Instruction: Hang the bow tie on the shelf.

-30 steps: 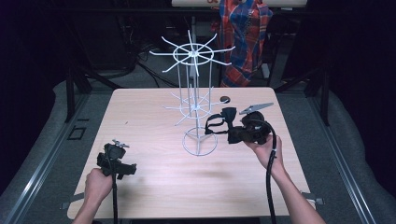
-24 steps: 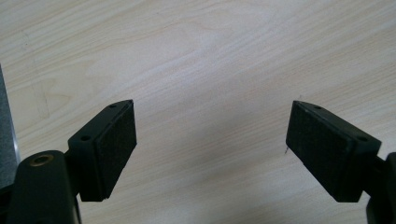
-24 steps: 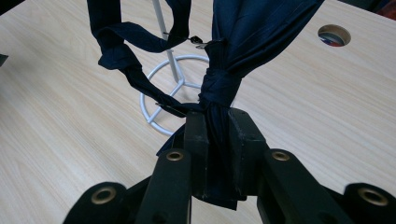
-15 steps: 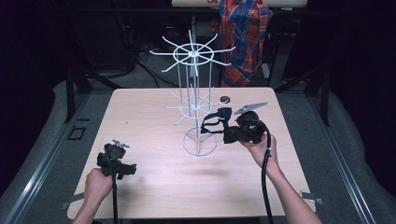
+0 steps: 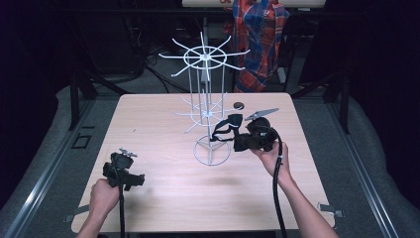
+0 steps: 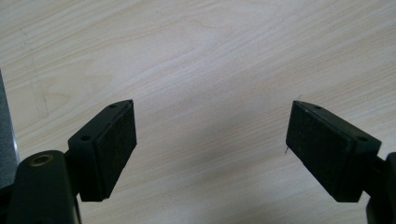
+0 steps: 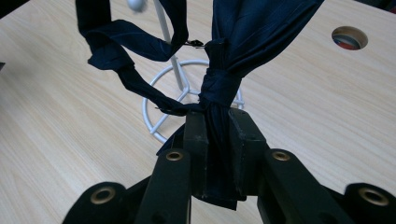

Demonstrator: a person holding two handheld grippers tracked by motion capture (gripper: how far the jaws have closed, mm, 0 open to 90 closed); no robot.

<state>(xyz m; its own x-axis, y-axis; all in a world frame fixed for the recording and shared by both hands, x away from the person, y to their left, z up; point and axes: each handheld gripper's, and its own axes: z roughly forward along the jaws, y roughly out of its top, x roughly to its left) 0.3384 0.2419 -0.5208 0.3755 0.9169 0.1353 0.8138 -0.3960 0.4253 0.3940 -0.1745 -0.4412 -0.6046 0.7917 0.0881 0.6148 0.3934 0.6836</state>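
High view: right gripper point(image 5: 236, 135) pinches a dark bow tie point(image 7: 219, 70) beside the white wire rack point(image 5: 205, 106); hanging apparently remains. Left gripper point(image 6: 210, 154) spread, empty.

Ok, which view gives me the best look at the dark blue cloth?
The right gripper view: the cloth sits close up, knotted and pinched between the shut jaws of the right gripper, above the white rack. In the high view it is a small dark shape. The left gripper view faces the table.
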